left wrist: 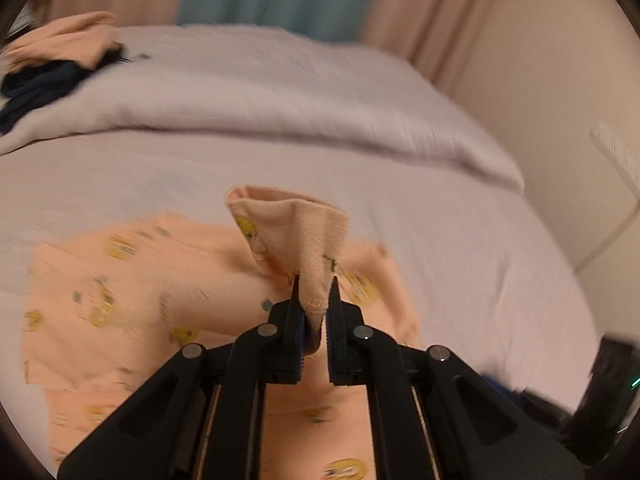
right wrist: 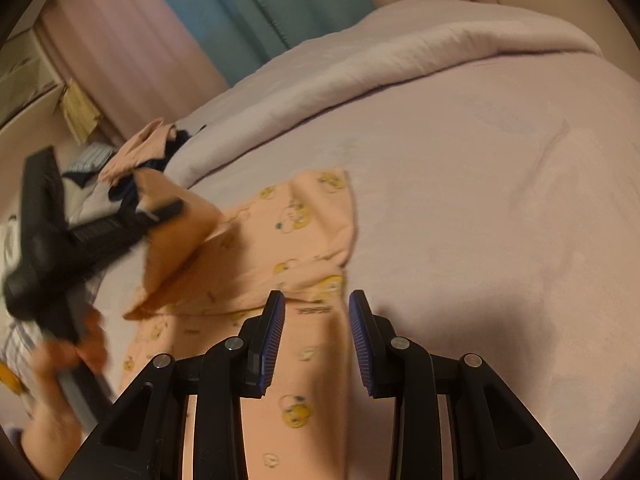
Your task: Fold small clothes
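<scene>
A peach garment (left wrist: 120, 280) printed with yellow cartoon figures lies spread on the pale bedcover (left wrist: 460, 264). My left gripper (left wrist: 315, 284) is shut on one edge of it, and a fold of the cloth stands up between the fingers. In the right wrist view the same garment (right wrist: 304, 216) stretches from the middle down to the lower edge. There the left gripper (right wrist: 168, 210) comes in from the left and holds the lifted flap over the garment's left part. My right gripper (right wrist: 318, 296) is open just above the garment's near strip, with nothing pinched between its blue pads (right wrist: 276, 344).
A heap of peach and navy clothes (right wrist: 152, 148) lies at the bed's far left, seen too in the left wrist view (left wrist: 48, 56). A rolled duvet ridge (left wrist: 280, 120) crosses the bed behind. Teal curtain (right wrist: 248, 4), cardboard boxes (right wrist: 24, 72) and a hand (right wrist: 52, 400) are at the left.
</scene>
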Action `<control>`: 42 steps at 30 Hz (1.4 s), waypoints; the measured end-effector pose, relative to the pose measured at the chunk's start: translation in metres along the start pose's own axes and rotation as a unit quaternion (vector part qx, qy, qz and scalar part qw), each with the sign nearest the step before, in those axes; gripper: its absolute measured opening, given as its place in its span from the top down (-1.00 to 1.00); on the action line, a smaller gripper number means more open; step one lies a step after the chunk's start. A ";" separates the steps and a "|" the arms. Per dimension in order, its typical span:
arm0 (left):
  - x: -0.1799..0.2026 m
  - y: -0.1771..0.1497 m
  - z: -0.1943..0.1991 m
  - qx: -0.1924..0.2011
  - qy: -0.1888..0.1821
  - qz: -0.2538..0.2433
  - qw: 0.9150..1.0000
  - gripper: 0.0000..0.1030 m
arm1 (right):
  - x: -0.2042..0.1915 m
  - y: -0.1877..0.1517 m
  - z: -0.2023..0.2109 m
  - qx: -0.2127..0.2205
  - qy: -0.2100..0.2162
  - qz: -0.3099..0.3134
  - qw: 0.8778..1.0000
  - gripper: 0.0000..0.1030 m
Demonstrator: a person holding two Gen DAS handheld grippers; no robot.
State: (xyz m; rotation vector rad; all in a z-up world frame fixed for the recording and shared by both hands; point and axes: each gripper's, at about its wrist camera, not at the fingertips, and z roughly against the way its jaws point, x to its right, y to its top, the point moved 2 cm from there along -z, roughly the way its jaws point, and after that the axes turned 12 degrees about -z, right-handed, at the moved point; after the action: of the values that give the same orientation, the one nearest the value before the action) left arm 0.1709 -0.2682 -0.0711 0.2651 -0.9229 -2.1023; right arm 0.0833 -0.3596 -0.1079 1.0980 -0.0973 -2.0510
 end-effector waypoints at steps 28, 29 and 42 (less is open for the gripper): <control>-0.165 -0.112 0.069 -0.045 0.049 0.111 0.992 -0.57 | -0.042 0.024 -0.102 -0.103 -0.005 0.016 0.994 0.83; -0.170 -0.116 0.069 -0.046 0.051 0.120 0.990 -0.57 | -0.044 0.024 -0.099 -0.098 -0.008 0.024 0.995 0.86; -0.185 -0.154 0.096 -0.061 0.053 0.137 0.987 -0.57 | -0.037 0.032 -0.079 -0.021 -0.168 0.116 0.979 0.48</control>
State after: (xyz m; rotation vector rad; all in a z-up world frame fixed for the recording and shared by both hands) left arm 0.1546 -0.0169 -0.1312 0.1747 -0.7216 -1.8629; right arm 0.1718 -0.3347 -0.1191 0.6702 -0.3358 -1.9963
